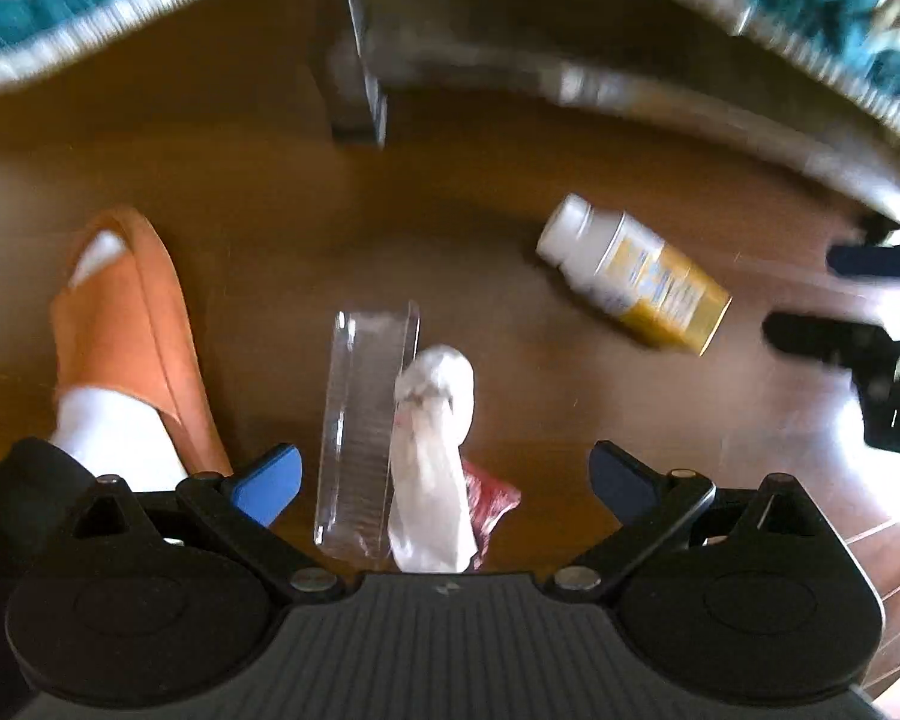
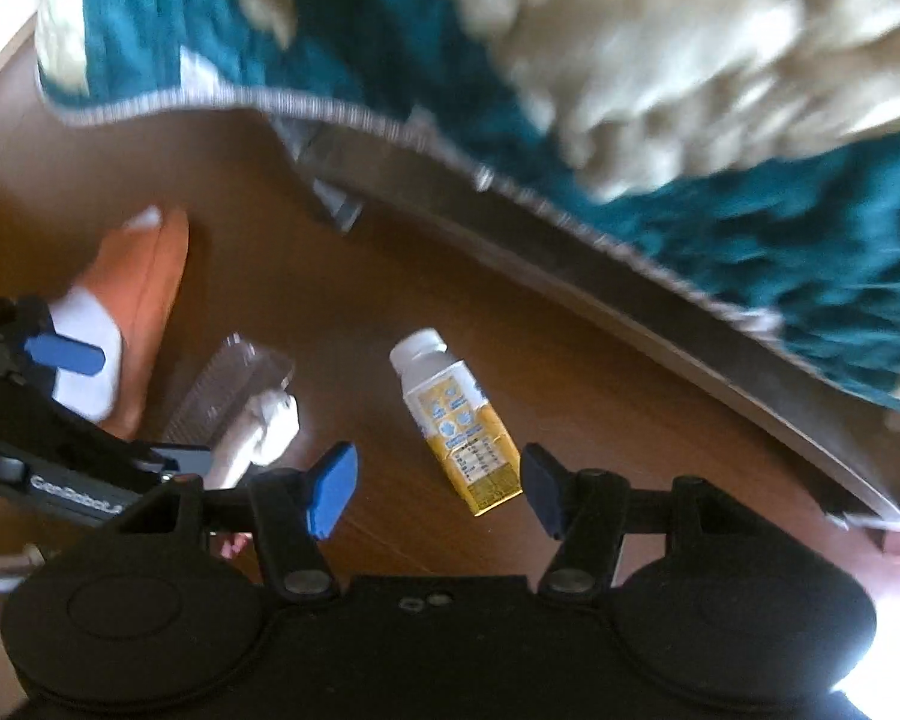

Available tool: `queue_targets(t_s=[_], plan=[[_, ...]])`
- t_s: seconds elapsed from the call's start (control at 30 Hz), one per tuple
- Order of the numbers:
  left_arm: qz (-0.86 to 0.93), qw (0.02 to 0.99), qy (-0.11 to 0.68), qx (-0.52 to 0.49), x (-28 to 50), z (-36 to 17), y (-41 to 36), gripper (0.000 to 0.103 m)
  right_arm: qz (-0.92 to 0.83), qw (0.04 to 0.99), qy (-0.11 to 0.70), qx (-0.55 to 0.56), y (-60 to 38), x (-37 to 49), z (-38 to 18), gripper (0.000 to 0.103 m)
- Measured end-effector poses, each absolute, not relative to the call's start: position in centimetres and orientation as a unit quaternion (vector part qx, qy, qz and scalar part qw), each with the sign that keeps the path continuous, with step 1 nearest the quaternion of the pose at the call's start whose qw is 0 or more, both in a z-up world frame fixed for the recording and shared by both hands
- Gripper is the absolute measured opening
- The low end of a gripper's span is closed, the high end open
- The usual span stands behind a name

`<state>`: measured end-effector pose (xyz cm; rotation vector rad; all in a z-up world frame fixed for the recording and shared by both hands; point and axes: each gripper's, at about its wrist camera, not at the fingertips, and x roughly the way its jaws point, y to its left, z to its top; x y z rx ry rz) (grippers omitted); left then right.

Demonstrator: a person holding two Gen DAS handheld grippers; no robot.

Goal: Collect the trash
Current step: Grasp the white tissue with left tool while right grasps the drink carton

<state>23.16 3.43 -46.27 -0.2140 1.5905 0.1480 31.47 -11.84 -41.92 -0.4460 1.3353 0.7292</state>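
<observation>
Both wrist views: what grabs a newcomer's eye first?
The yellow-and-white drink carton lying on its side on the brown wooden floor, framed between the open right gripper. Under the open left gripper sits a small heap: a clear plastic container, a crumpled white tissue and a red wrapper. To the left, a foot in an orange slipper; above, a teal and cream blanket.
</observation>
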Motion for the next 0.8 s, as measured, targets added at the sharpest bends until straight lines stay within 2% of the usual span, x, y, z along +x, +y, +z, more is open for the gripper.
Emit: queue_targets(t_s=[0.1, 0.17, 0.3, 0.4, 0.5, 0.67, 0.73, 0.8], plan=[[0.051, 0.676, 0.730, -0.086, 22.3, -48.7, 3.1, 0.101, 0.341, 0.691, 0.594, -0.229, -11.7, 31.7, -44.6, 0.060], [0.041, 0.668, 0.739, -0.075, 21.9, -50.0, 2.7, 0.095, 0.349, 0.689, 0.580, -0.259, -11.6, 31.5, -46.1, 0.060], [0.025, 0.652, 0.755, -0.057, 21.8, -52.2, 2.0, 0.074, 0.372, 0.672, 0.569, -0.294, -11.3, 31.1, -48.8, 0.060], [0.022, 0.647, 0.761, -0.051, 21.9, -53.4, 1.7, 0.074, 0.374, 0.666, 0.567, -0.310, -10.8, 31.0, -50.6, 0.060], [0.018, 0.643, 0.765, -0.033, 21.9, -54.3, 1.4, 0.059, 0.371, 0.665, 0.566, -0.316, -10.2, 31.1, -51.9, 0.060], [0.006, 0.643, 0.766, 0.000, 21.6, -55.3, 0.4, 0.054, 0.372, 0.660, 0.557, -0.341, -9.3, 30.8, -53.7, 0.060], [0.006, 0.647, 0.762, 0.020, 21.5, -55.3, 0.0, 0.039, 0.367, 0.662, 0.557, -0.342, -9.2, 30.8, -54.2, 0.060], [0.004, 0.652, 0.757, 0.040, 21.2, -55.2, -0.4, 0.032, 0.360, 0.665, 0.562, -0.336, -9.2, 30.8, -54.4, 0.057]])
